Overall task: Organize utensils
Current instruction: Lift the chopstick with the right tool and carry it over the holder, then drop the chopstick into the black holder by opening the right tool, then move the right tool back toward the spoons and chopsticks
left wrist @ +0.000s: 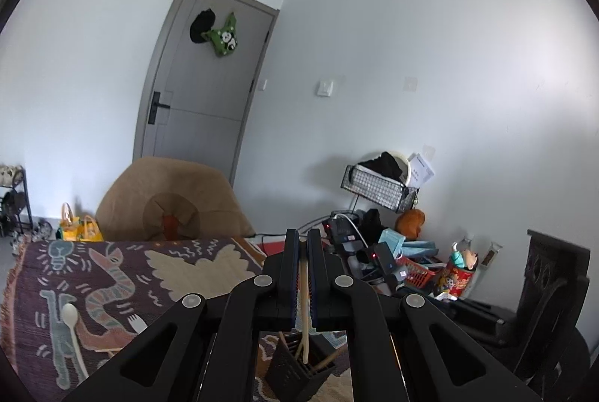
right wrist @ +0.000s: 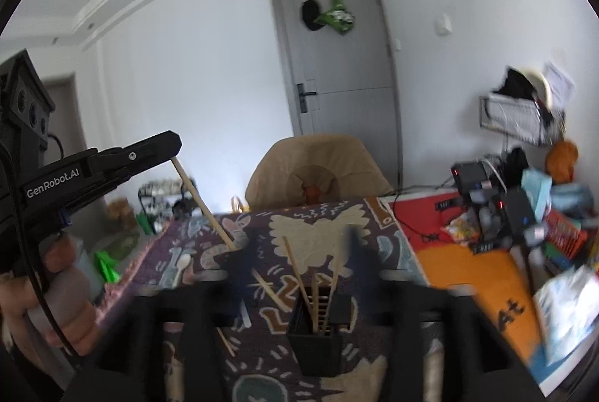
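Left gripper (left wrist: 304, 244) clamps one wooden chopstick (left wrist: 304, 289) above the black utensil holder (right wrist: 316, 342), while right gripper (right wrist: 295, 252) stands blurred, jaws apart and empty, straddling it.

Your right gripper (right wrist: 295, 252) stands open and blurred above the black holder (right wrist: 318, 345), which holds several chopsticks (right wrist: 322, 293). At left, your left gripper (right wrist: 176, 145) pinches one chopstick (right wrist: 204, 203) slanting down over the patterned cloth (right wrist: 318, 237).

Black holder (right wrist: 314, 345), pale chopstick (left wrist: 304, 289), purple patterned cloth (left wrist: 123, 274).
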Available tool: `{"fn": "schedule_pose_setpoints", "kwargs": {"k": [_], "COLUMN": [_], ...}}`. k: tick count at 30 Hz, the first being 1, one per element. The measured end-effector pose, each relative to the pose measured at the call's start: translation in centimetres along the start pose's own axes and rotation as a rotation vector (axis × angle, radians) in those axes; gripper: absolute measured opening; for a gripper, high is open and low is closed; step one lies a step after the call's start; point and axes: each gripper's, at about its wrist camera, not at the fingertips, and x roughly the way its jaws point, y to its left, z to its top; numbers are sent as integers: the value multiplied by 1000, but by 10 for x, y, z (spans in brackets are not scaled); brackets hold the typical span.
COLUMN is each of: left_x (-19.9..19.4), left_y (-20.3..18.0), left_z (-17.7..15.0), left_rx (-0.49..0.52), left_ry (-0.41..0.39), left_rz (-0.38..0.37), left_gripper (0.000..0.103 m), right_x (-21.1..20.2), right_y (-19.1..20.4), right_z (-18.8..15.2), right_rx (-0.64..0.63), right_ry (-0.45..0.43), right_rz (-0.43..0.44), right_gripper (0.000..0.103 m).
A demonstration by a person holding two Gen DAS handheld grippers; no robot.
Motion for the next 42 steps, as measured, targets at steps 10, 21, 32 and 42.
{"fn": "schedule_pose_setpoints", "kwargs": {"k": [10, 21, 32, 42], "left_x": [29, 60, 44, 9], "left_y": [-15, -17, -8, 32], "left_z": [-10, -28, -31, -38], "left_rx": [41, 28, 3, -52], "left_ry": [46, 128, 113, 120], "left_rz": [-2, 14, 1, 72], "left_gripper": [4, 5, 85, 97], "right_x": [-10, 3, 5, -1], "right_y": [-65, -78, -69, -32], "right_z": [-63, -78, -79, -70], "right_rx": [344, 364, 346, 260], "right_ry": [-25, 29, 48, 30], "right_rz": [-16, -24, -12, -7], "right_gripper": [68, 68, 68, 89]}}
